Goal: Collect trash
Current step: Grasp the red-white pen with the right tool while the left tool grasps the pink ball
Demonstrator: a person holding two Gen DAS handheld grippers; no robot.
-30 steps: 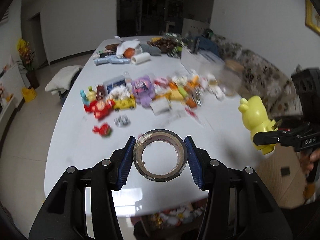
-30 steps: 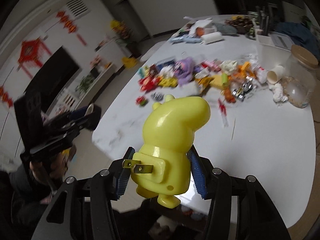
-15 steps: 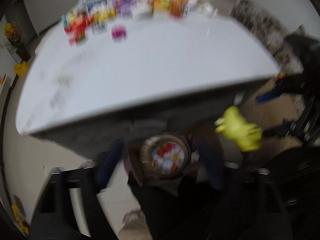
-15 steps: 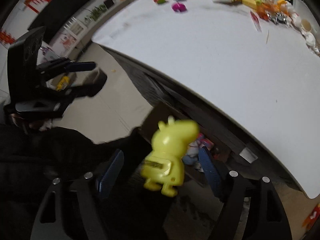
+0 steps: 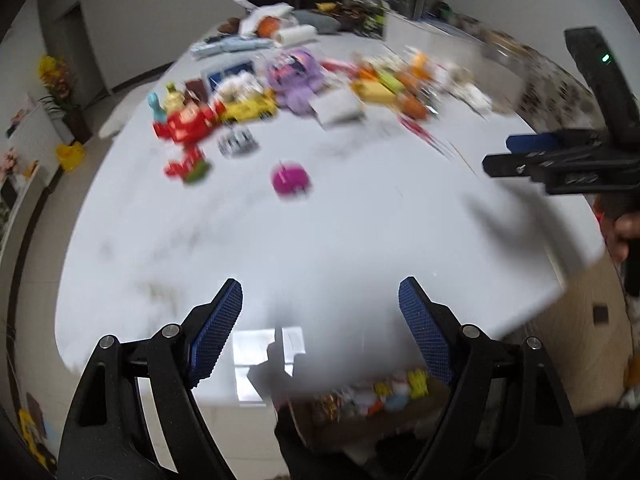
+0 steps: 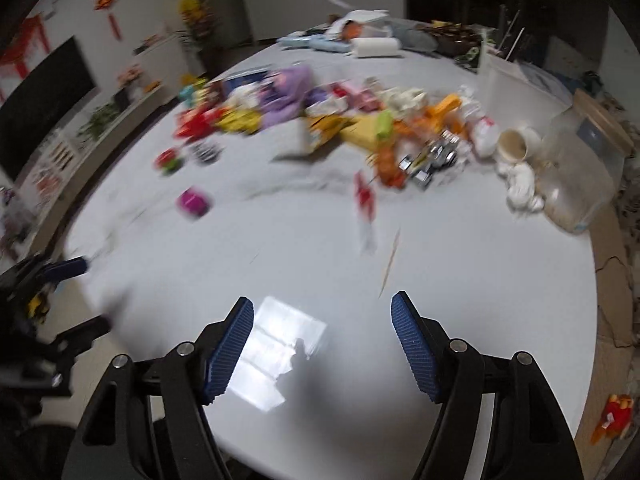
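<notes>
A: Both our tongs are empty. The left tongs (image 5: 320,316) stand wide apart with only bare surface (image 5: 320,240) between the pads. The right tongs (image 6: 322,326) are parted too, though their jaws have just closed a little, on nothing.

B: And the trash?

A: Mostly heaped in the colourful pile (image 5: 304,88) across the far half of the surface, well apart from both tongs. The pink wrapper (image 5: 291,178) lies alone, nearer us. Through the right wrist camera, a thin stick (image 6: 390,262) lies just ahead of the right tongs, and a red-and-white wrapper (image 6: 366,204) is a little beyond it. A box of collected bits (image 5: 376,396) shows below the near edge.

B: What worries us?

A: We think the stick is the trouble: flat and slender, it could slip past the pads or roll away. The glass jar (image 6: 576,176) sits at the right edge, near the paper cup (image 6: 516,144); a careless reach there might nudge it off. Both views are blurred, so we may also misjudge which piece is which.
</notes>
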